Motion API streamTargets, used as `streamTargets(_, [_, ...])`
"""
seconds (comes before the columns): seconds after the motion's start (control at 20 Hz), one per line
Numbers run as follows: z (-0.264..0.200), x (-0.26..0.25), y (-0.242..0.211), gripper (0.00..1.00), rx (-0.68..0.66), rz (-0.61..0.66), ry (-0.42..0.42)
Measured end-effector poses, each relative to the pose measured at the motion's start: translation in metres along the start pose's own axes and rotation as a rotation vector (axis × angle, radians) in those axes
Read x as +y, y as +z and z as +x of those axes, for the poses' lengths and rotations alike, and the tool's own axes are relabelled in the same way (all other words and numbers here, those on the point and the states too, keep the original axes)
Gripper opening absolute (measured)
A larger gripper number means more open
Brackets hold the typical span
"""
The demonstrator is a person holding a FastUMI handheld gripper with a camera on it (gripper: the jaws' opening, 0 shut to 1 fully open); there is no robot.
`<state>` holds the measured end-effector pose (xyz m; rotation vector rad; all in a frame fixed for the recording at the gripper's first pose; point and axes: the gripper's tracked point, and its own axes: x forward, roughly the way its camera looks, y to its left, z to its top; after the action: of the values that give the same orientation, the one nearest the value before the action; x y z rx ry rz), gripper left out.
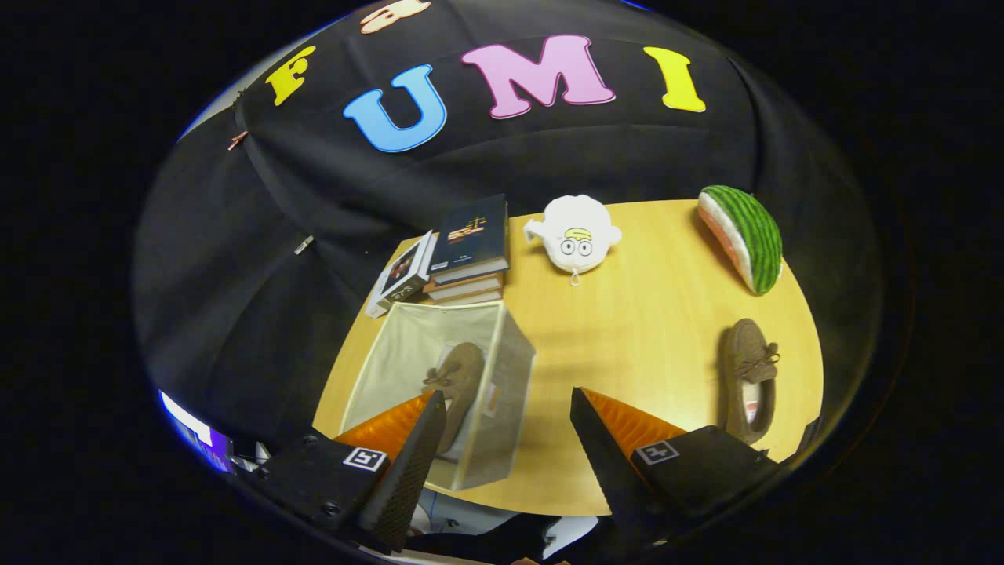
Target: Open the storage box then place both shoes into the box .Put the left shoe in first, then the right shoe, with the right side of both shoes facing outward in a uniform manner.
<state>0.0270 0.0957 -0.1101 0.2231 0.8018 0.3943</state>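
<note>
An open beige fabric storage box (pixel 514 369) stands on the wooden table (pixel 651 314), partly under my left finger. One brown moccasin shoe (pixel 459 380) lies inside it, against the box's right wall, partly hidden by that finger. The second brown shoe (pixel 749 377) lies on the table to the right, just beyond my right finger, toe pointing away from me. My gripper (pixel 508 404) hovers above the table's near edge, open wide, with nothing between its fingers. The box's right wall sits in the gap between them.
A stack of books (pixel 471 251) stands behind the box, with another book (pixel 404 275) leaning beside it. A white plush toy (pixel 576 235) lies at the back middle and a watermelon-slice plush (pixel 745 235) at the back right. Black cloth walls surround the table.
</note>
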Motion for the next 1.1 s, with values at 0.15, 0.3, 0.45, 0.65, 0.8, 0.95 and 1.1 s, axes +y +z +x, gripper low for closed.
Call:
streamTargets(0.15, [-0.012,-0.058,0.001,0.98,-0.011,0.013,-0.049])
streamTargets(0.3, [-0.021,-0.114,-0.003,0.99,-0.008,0.048,-0.090])
streamTargets(0.45, [-0.026,-0.168,-0.014,0.98,0.021,0.053,-0.120])
streamTargets(0.65, [-0.028,-0.220,-0.026,0.99,0.060,0.086,-0.132])
streamTargets(0.8, [-0.020,-0.268,-0.043,0.99,0.101,0.086,-0.181])
streamTargets(0.95, [-0.009,-0.306,-0.057,0.99,0.141,0.068,-0.221])
streamTargets(1.1, [0.008,-0.329,-0.069,0.99,0.183,0.055,-0.242])
